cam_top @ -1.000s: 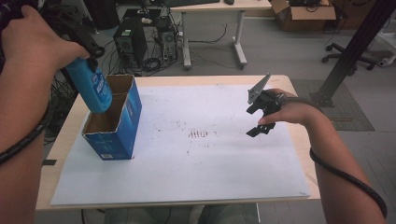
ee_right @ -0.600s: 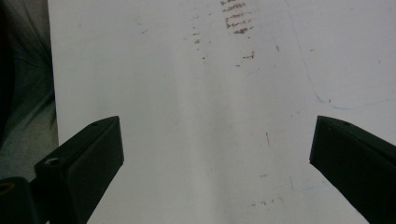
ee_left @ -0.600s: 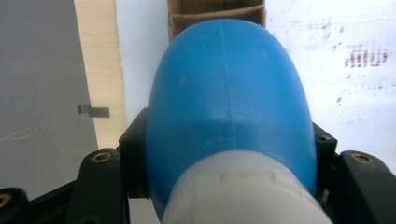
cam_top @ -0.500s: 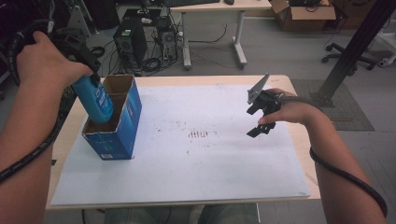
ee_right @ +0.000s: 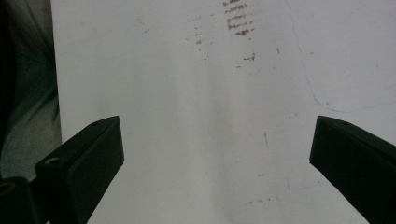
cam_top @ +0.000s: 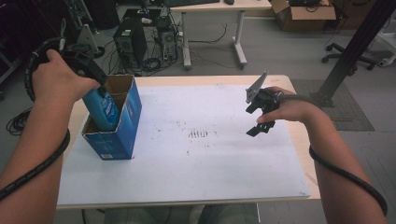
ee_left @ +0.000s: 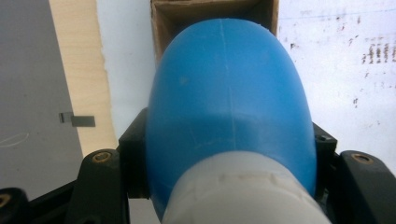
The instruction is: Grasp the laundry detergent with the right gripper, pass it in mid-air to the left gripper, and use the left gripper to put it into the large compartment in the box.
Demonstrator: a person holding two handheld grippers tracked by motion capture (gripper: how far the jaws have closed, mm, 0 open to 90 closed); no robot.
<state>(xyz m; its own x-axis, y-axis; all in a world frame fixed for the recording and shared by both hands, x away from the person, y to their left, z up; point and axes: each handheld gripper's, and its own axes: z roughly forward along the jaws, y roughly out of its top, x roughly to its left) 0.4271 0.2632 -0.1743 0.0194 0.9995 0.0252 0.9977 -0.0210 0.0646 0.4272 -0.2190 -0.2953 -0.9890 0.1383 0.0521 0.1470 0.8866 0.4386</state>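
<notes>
At the left of the high view, the person's left hand (cam_top: 58,79) carries the left hand-held gripper (cam_top: 95,79) above an open blue cardboard box (cam_top: 122,133) that stands upright near the left edge of the table (cam_top: 212,80). This hand-held gripper is clamped on a blue bottle (cam_top: 103,109), gripping it near its upper end. The bottle tilts slightly, and its lower part sits inside the box's open top, between the brown inner walls. In the left gripper view, the bottle's rounded blue body (ee_left: 229,107) lies between the two black jaws, which press against its sides, with a pale grey band across it close to the camera; beyond it is the brown inside of the box (ee_left: 210,11).

The box rests on a white sheet (cam_top: 196,158) that covers most of the table, with faint dark marks (cam_top: 198,134) around the middle of the sheet.

At the right, the person's right hand (cam_top: 292,109) holds the right hand-held gripper (cam_top: 259,116) above the sheet, well apart from the box. In the right gripper view, its jaws stand wide apart with nothing between them, and the marked white sheet (ee_right: 196,116) lies beneath.
</notes>
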